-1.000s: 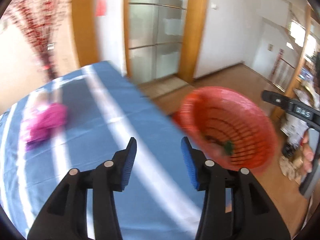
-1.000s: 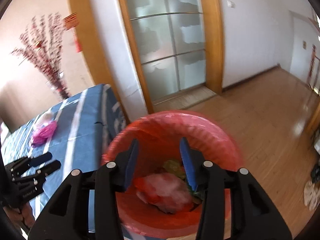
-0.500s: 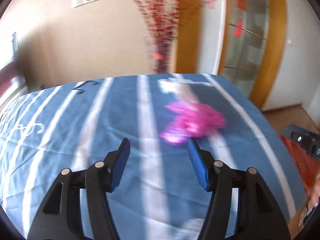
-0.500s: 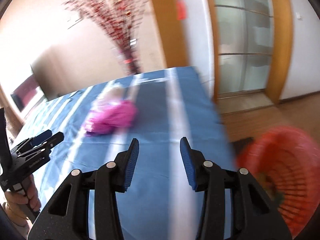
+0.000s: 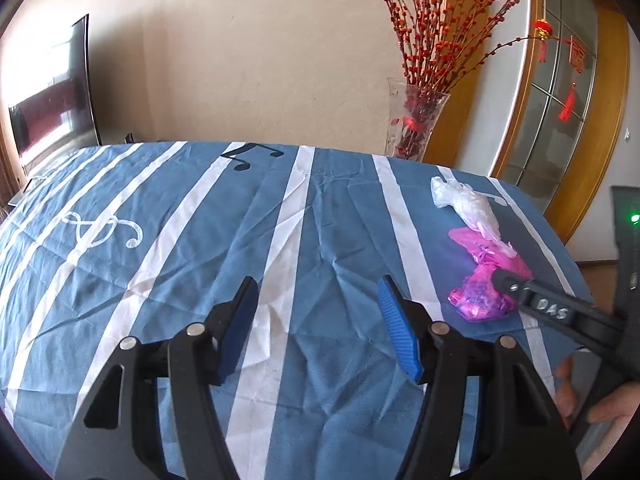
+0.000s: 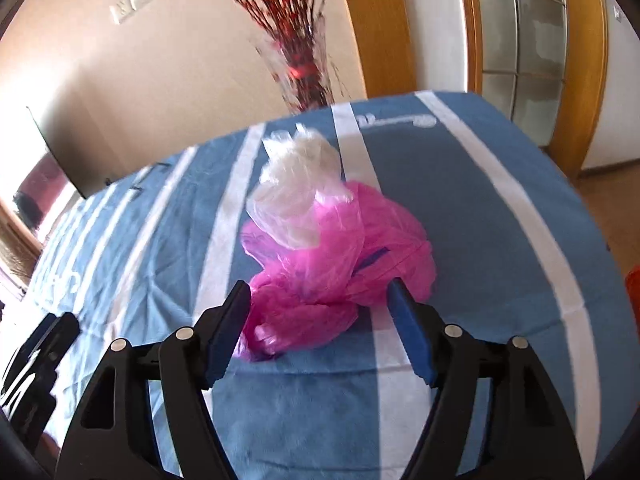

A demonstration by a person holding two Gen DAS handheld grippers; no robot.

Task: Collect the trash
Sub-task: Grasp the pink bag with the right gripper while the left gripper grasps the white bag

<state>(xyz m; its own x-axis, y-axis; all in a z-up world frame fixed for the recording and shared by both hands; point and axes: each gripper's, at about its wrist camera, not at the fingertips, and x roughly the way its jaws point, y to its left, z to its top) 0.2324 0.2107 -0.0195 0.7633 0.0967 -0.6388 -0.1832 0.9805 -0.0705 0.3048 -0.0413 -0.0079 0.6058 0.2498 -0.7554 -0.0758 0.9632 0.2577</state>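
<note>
The tabletop (image 5: pixel 320 208) carries a blue, white-striped cloth; a vase of red branches (image 5: pixel 416 120) stands upper right. Pink bag (image 6: pixel 340 256) and clear bag (image 6: pixel 296 196) lie touching at frame centre. Left gripper (image 5: pixel 318 322) and right gripper (image 6: pixel 318 326) fingers are spread, gripping nothing.

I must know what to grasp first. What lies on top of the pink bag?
A crumpled clear bag lies on the far part of the pink bag, partly overlapping it. What the pink bag holds or covers cannot be seen. The open right gripper faces its near edge.
</note>
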